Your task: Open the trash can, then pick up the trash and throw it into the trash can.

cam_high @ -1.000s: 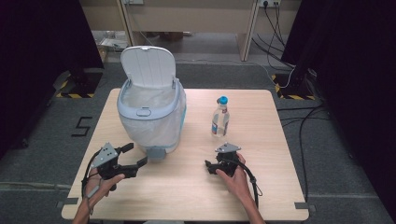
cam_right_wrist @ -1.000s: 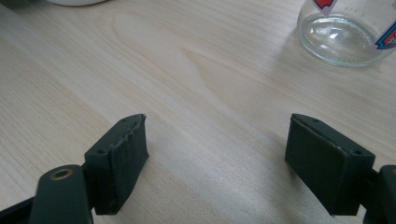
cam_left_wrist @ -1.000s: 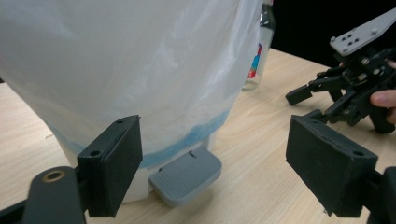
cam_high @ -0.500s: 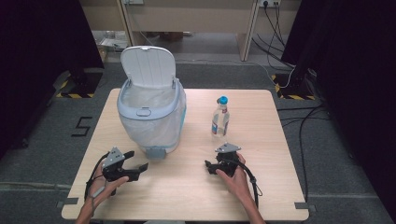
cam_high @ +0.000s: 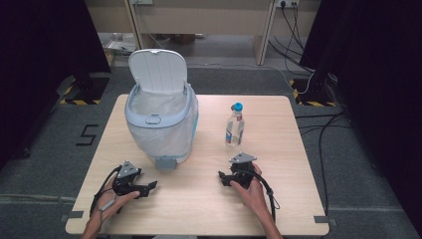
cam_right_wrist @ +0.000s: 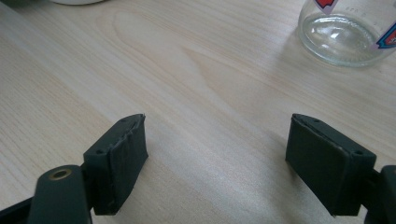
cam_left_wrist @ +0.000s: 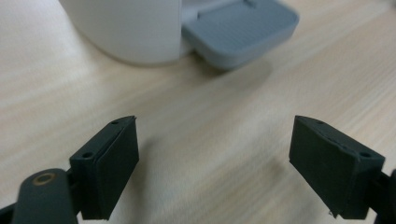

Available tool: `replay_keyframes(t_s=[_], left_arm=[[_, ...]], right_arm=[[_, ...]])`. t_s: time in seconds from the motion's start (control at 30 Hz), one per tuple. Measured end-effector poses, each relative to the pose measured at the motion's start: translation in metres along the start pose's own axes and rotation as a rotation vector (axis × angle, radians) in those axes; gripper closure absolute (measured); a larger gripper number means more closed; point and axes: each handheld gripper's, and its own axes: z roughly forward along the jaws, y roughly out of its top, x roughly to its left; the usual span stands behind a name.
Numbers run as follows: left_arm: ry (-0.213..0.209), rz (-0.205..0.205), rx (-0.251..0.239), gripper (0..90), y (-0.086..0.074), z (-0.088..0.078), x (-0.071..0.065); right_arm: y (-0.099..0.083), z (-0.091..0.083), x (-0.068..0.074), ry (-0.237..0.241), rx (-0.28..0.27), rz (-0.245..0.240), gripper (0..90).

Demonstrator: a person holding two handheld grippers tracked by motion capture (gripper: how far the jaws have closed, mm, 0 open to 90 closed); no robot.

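A white pedal bin (cam_high: 160, 124) with its lid (cam_high: 158, 71) raised stands on the left half of the wooden table (cam_high: 283, 149). A clear plastic bottle (cam_high: 234, 127) with a blue cap stands upright to the bin's right. My left gripper (cam_high: 148, 189) rests near the table's front left, open and holding nothing. In the left gripper view its open jaws (cam_left_wrist: 215, 168) face the bin's base (cam_left_wrist: 126, 28) and grey pedal (cam_left_wrist: 238, 28). My right gripper (cam_high: 222, 179) lies in front of the bottle, open with nothing in it. The right gripper view (cam_right_wrist: 217, 163) has the bottle's base (cam_right_wrist: 348, 32) at upper right.
Bare tabletop lies between the two grippers and to the right of the bottle. Dark curtains, cables (cam_high: 323, 124) and a desk leg (cam_high: 263, 35) stand on the grey floor beyond the table.
My left gripper has drawn back a little from the bin's base toward the table's near edge. The right gripper, bin and bottle have stayed put.
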Motion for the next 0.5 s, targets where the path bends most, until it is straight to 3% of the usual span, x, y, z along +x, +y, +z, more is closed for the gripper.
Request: replay_keyframes(t_s=[0.23,0.5], left_arm=[[0.039,0.04,0.024,14.3,0.0003,0.0016,-0.0055],[0.039,0.038,0.023,14.1,0.0002,0.0017,-0.0054]], right_arm=[[0.0,-0.0001,0.0,0.0,0.0,0.0,20.4],[-0.0005,-0.0017,-0.0031,-0.012,-0.014,0.003,20.1]])
